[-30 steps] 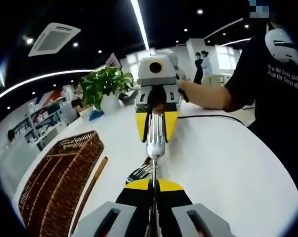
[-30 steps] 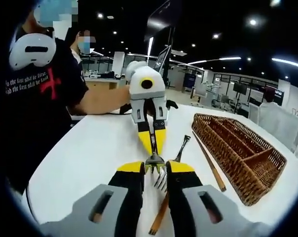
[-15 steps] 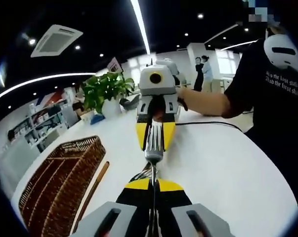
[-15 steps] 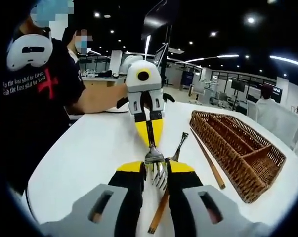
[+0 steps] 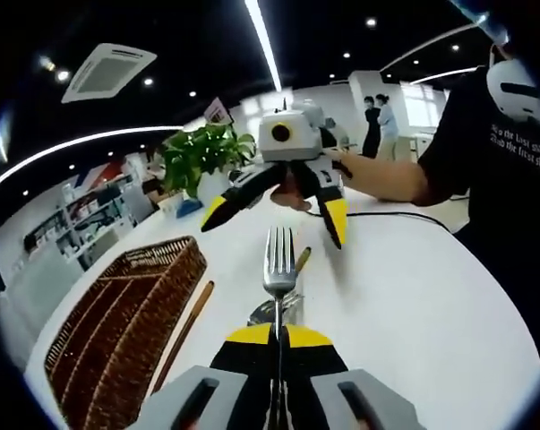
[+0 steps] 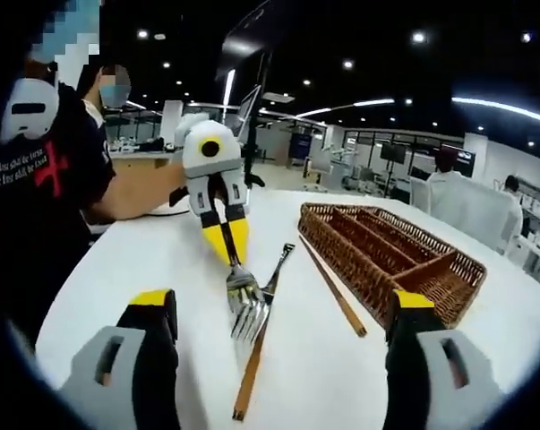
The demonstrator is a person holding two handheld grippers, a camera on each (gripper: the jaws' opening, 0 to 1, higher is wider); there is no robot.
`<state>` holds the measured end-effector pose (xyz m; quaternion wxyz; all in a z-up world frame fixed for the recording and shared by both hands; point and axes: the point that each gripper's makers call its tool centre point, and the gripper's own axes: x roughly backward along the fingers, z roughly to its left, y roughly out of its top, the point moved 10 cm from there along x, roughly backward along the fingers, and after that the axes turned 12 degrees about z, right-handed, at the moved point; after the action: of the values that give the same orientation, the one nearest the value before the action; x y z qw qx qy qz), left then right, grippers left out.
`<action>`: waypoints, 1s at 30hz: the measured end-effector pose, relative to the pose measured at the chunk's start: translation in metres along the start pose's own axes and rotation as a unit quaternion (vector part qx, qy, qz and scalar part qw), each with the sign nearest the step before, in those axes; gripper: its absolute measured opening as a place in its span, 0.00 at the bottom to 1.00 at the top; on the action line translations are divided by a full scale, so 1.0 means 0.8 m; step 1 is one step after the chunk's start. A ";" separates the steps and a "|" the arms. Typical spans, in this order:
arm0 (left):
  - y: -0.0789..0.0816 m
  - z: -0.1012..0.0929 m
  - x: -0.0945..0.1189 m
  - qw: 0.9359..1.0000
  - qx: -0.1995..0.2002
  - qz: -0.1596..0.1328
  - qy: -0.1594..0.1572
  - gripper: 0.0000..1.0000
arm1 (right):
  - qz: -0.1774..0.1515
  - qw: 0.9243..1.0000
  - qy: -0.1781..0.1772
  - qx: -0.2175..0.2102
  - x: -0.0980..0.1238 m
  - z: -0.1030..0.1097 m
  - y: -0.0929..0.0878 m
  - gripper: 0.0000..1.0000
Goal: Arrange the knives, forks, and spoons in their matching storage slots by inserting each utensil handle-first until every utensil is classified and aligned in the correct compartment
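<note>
White counter [image 6: 341,376] carries everything; the wicker tray [image 6: 404,260] is my landmark. Nearer me than the tray lie a loose chopstick [image 6: 332,287], just beside its long edge, then a fork [image 6: 252,315] and a wooden-handled utensil [image 6: 250,381] overlapping. My left gripper [image 6: 226,237] is clamped on a steel fork [image 5: 279,262] by its handle, held above those, tines outward. My right gripper [image 5: 274,210] has its jaws wide apart. Steel looks stiff, light, slippery: grip mid-handle.
</note>
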<state>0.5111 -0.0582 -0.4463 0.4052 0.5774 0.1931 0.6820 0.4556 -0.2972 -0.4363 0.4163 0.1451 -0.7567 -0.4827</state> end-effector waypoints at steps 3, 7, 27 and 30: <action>0.001 -0.001 0.003 1.000 -0.002 -0.001 0.002 0.02 | 0.003 1.000 -0.015 -0.014 0.006 -0.007 -0.001 0.99; 0.007 0.003 0.008 1.000 -0.005 -0.009 0.005 0.02 | -0.005 0.999 -0.035 -0.019 0.016 -0.014 -0.001 0.99; 0.038 0.033 0.066 0.998 -0.012 0.051 0.034 0.02 | -0.066 0.988 -0.105 -0.093 0.057 -0.037 0.009 1.00; 0.045 0.035 0.074 0.998 -0.014 0.052 0.036 0.02 | -0.076 0.985 -0.119 -0.095 0.066 -0.038 0.017 0.99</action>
<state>0.5253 -0.0394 -0.3752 0.3704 0.5557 0.1675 0.7252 0.4492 -0.3417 -0.3930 0.2970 0.1038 -0.7385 -0.5964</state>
